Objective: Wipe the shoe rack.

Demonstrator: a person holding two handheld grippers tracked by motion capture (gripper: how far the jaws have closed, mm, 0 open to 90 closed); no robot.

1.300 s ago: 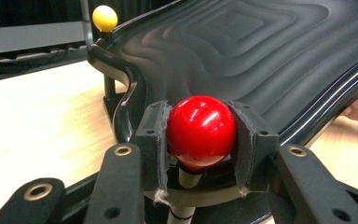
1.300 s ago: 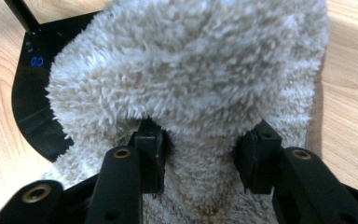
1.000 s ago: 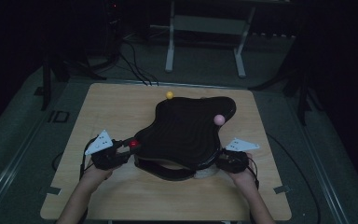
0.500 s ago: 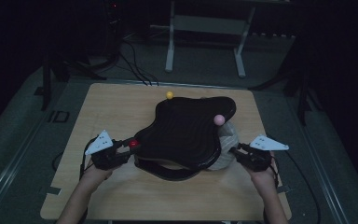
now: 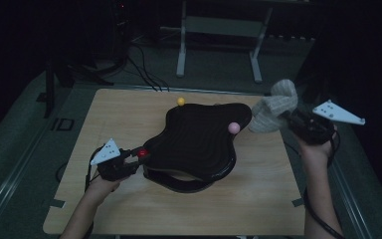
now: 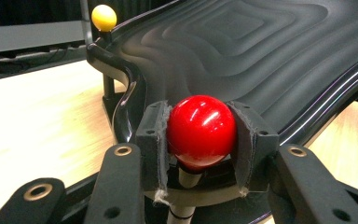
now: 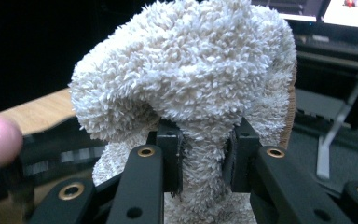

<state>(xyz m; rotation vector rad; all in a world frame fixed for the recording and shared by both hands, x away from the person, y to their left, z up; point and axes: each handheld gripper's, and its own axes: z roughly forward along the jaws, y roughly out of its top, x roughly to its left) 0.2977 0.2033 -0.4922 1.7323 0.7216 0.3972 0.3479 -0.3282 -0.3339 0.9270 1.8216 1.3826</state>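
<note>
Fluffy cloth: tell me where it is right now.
In the high view the fluffy cloth hangs off the table, pinched by the right gripper past the black tray's right end, near the pink ball.

Your left gripper (image 5: 129, 162) low, forearm entering from bottom, hand wrapped round its body; jaws level, pointing to your right, clamped on red ball (image 6: 201, 130) seated squarely between pads. Your right gripper (image 5: 298, 122) raised, forearm angled up from bottom right, wrist cocked; jaws pointing to your left, pinched on narrow waist of fluffy cloth (image 7: 191, 93), bulk of cloth bulging beyond jaw tips. Grey plates top both grippers.
</note>
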